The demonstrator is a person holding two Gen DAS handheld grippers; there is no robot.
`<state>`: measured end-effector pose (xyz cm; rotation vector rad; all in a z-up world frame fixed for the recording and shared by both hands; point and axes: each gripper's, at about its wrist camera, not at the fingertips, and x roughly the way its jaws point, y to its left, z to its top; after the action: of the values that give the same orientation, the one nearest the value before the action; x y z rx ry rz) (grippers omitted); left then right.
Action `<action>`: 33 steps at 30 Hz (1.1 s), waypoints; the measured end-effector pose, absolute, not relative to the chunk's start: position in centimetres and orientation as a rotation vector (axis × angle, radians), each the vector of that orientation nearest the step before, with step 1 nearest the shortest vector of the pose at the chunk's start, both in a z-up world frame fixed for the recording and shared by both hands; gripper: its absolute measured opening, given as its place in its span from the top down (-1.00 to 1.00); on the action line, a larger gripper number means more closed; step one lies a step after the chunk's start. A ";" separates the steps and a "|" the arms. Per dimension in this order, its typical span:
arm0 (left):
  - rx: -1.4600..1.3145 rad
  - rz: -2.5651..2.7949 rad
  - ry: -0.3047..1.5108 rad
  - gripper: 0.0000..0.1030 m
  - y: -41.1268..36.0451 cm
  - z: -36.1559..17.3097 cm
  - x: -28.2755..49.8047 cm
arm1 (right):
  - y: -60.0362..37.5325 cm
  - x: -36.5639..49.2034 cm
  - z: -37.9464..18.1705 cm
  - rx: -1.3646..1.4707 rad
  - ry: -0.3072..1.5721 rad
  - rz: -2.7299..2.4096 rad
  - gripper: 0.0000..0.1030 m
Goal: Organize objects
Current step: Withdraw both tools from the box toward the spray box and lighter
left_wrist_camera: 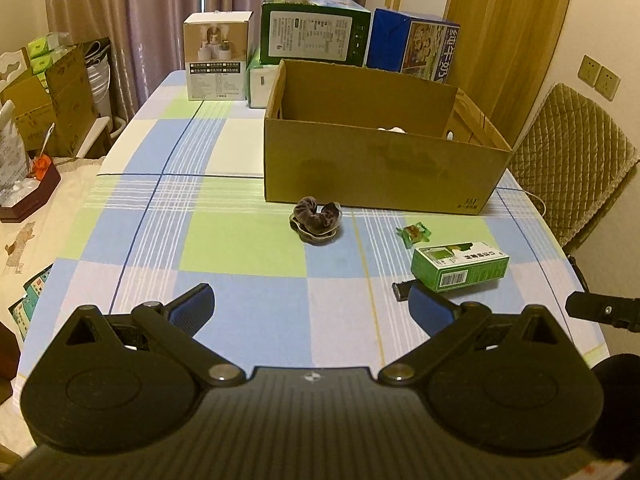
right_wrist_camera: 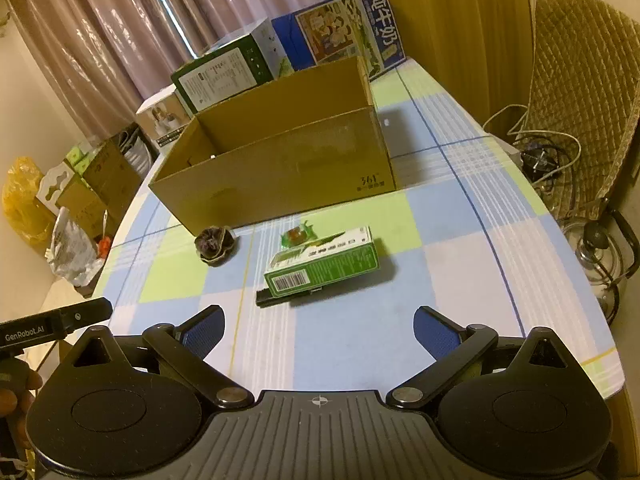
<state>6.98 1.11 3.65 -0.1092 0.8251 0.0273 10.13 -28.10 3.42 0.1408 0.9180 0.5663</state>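
**Both grippers spread wide over a checked table**

While the left gripper (left_wrist_camera: 310,308) hangs with its blue pads far apart and nothing between them at the bottom of its frame, the right gripper (right_wrist_camera: 318,330) is equally wide and empty. At centre frame in the left view a dark scrunchie (left_wrist_camera: 317,220) lies just in front of the open cardboard box (left_wrist_camera: 376,168). To the lower right sit a wrapped candy (left_wrist_camera: 414,233) and a green carton (left_wrist_camera: 460,266), the carton lying partly over a black flat object (right_wrist_camera: 280,295). All rest on the checked tablecloth (left_wrist_camera: 240,248).
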 end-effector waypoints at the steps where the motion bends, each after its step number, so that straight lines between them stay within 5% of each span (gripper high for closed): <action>1: -0.110 0.028 0.827 -0.97 1.1 3.6 7.0 | -28.0 10.2 3.3 0.139 0.920 0.566 -0.91; 33: -0.107 0.016 0.913 -0.97 2.0 -1.9 13.6 | -18.6 16.4 -5.0 -0.100 0.983 0.571 -0.91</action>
<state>13.65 1.98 -1.88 -0.1065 0.9130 0.0162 16.42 -18.57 -4.97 -0.0999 0.9834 0.5710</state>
